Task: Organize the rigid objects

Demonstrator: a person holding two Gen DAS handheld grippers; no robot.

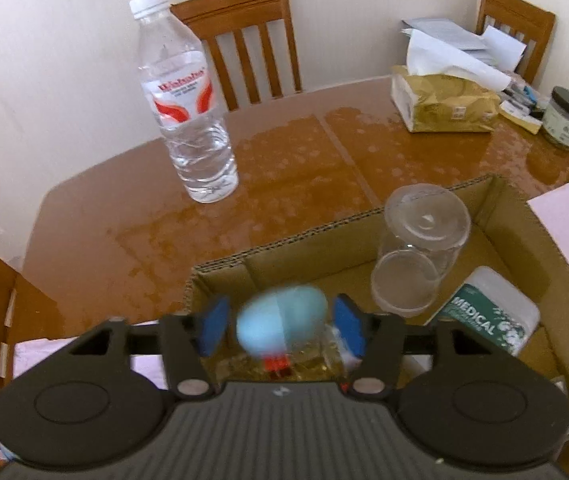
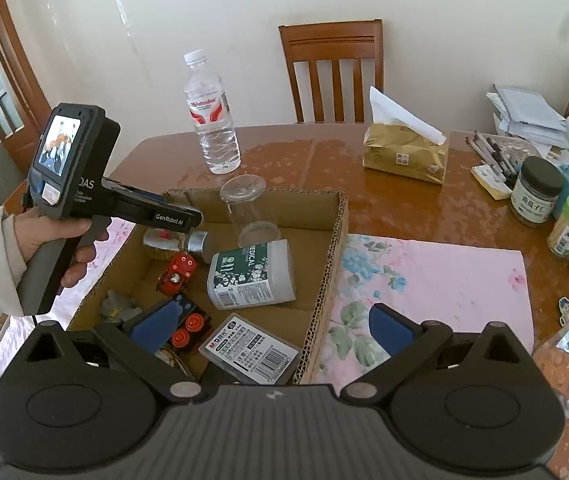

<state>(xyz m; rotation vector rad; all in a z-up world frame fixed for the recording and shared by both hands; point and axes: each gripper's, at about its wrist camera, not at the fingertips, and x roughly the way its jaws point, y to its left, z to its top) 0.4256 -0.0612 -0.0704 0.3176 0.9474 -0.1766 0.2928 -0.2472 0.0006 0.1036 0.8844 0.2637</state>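
My left gripper (image 1: 282, 318) hangs over the near left corner of the cardboard box (image 1: 324, 226). A pale blue egg-shaped object (image 1: 280, 322), blurred, sits between its blue pads (image 1: 214, 324) with a thin gap on each side, so the jaws are open. Under it in the box lies a glass jar (image 2: 176, 240) with a silver lid. My right gripper (image 2: 276, 324) stands wide open and empty above the box's right wall (image 2: 336, 240). A hand (image 2: 44, 232) holds the left gripper's handle at the box's left side. The egg is hidden in the right wrist view.
In the box lie a clear cup (image 2: 250, 208), a white medical bottle (image 2: 252, 276), a red toy car (image 2: 176, 272) and a flat case (image 2: 248, 352). A water bottle (image 2: 212, 120), tissue pack (image 2: 404, 152) and jars (image 2: 536, 196) stand on the table. A floral cloth (image 2: 444, 280) lies right of the box.
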